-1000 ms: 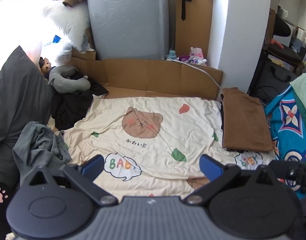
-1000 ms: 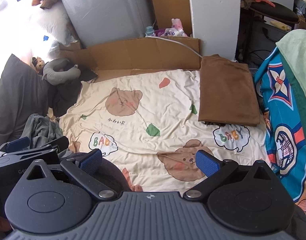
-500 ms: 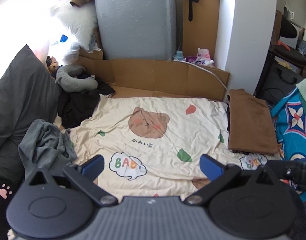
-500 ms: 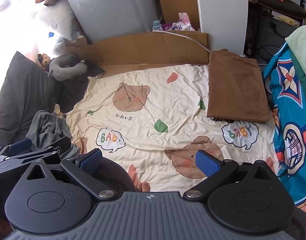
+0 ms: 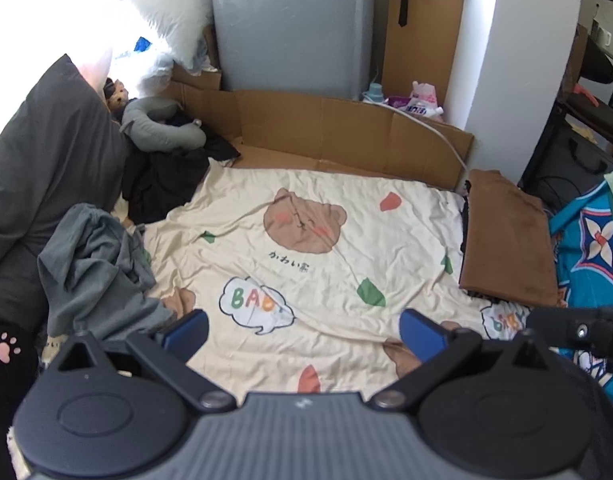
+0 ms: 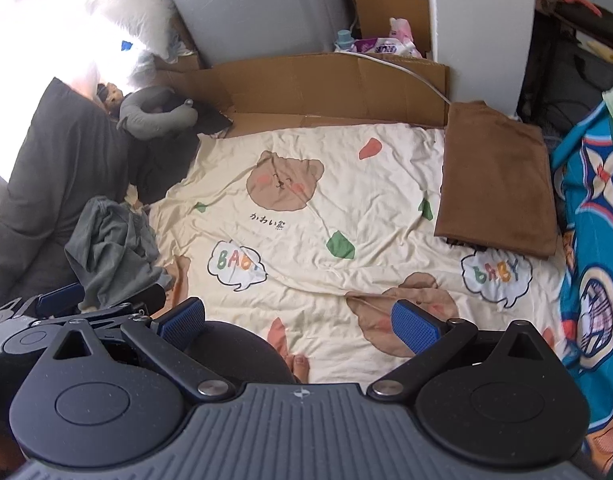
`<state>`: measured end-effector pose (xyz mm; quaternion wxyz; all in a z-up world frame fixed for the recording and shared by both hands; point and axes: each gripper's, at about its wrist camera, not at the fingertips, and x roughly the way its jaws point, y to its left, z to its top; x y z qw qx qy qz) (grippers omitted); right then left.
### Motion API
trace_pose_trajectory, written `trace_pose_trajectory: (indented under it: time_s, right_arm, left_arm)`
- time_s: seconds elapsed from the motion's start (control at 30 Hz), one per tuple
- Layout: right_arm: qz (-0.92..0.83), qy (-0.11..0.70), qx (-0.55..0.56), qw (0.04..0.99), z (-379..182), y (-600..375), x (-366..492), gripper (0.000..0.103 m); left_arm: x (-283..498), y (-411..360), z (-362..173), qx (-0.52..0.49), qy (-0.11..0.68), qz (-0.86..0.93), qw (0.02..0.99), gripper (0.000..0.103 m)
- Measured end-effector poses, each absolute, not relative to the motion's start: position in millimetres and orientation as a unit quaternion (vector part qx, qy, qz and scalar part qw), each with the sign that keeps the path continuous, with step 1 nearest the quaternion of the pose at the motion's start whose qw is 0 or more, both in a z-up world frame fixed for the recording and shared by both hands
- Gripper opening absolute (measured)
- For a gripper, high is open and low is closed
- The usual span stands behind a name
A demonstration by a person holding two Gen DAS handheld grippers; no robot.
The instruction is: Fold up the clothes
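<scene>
A folded brown garment (image 5: pixel 506 240) (image 6: pixel 496 180) lies flat at the right edge of the cream bear-print sheet (image 5: pixel 306 272) (image 6: pixel 306 216). A crumpled grey-green garment (image 5: pixel 94 272) (image 6: pixel 110 252) sits in a heap at the sheet's left edge. A black garment (image 5: pixel 162 184) lies bunched behind it. My left gripper (image 5: pixel 304 330) is open and empty, hovering over the sheet's near part, with the grey-green heap just left of its left finger. My right gripper (image 6: pixel 300 322) is open and empty too, over the sheet's near edge. The left gripper also shows at the lower left of the right wrist view.
A dark grey pillow (image 5: pixel 38 152) leans at the left, with a grey neck pillow (image 5: pixel 162 128) behind it. A cardboard wall (image 5: pixel 346 128) and a grey appliance (image 5: pixel 294 24) stand at the back. A blue patterned blanket (image 6: pixel 594 240) borders the right. A person's toes (image 6: pixel 300 366) rest on the sheet.
Both views have shifted slightly leftward, bringing the grey-green heap closer to the left gripper. Both grippers have stayed open and empty; no garment has moved.
</scene>
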<state>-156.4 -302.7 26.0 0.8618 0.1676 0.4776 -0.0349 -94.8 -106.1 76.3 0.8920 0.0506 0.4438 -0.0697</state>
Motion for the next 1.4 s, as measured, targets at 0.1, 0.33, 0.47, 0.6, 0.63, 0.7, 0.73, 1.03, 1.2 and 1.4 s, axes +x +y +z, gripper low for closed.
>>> trace_pose_trajectory:
  time_s: [0.1,0.33,0.47,0.6,0.63,0.7,0.73,1.03,1.2,1.4]
  right_arm:
    - [-0.035,0.480,0.165,0.861,28,-304,-154,0.102]
    - [-0.041,0.481,0.170,0.859,19,-305,-154,0.102]
    - [-0.038,0.480,0.168,0.860,18,-301,-152,0.102]
    - [-0.036,0.482,0.156,0.862,17,-298,-149,0.102]
    - [-0.035,0.483,0.157,0.861,17,-298,-148,0.102]
    - [-0.033,0.485,0.159,0.859,17,-299,-147,0.102]
    - [-0.033,0.486,0.157,0.859,17,-299,-147,0.102]
    - [-0.029,0.489,0.156,0.858,17,-302,-148,0.102]
    - [-0.028,0.488,0.156,0.858,16,-305,-149,0.102]
    - [-0.028,0.487,0.155,0.859,16,-304,-148,0.102]
  left_arm:
    - [-96,-108,75,0.052,0.445,-0.071,0.891,0.103]
    - [-92,-109,73,0.053,0.449,-0.070,0.889,0.103]
    - [-91,-112,72,0.059,0.449,-0.070,0.889,0.103]
    - [-91,-113,72,0.058,0.449,-0.069,0.889,0.103]
    - [-91,-113,72,0.059,0.449,-0.069,0.889,0.103]
    - [-90,-113,72,0.061,0.449,-0.068,0.889,0.103]
    - [-90,-114,72,0.063,0.449,-0.068,0.889,0.103]
    - [-92,-119,71,0.067,0.447,-0.066,0.889,0.102]
    - [-91,-119,70,0.068,0.447,-0.068,0.889,0.102]
    - [-89,-121,71,0.071,0.446,-0.068,0.890,0.102]
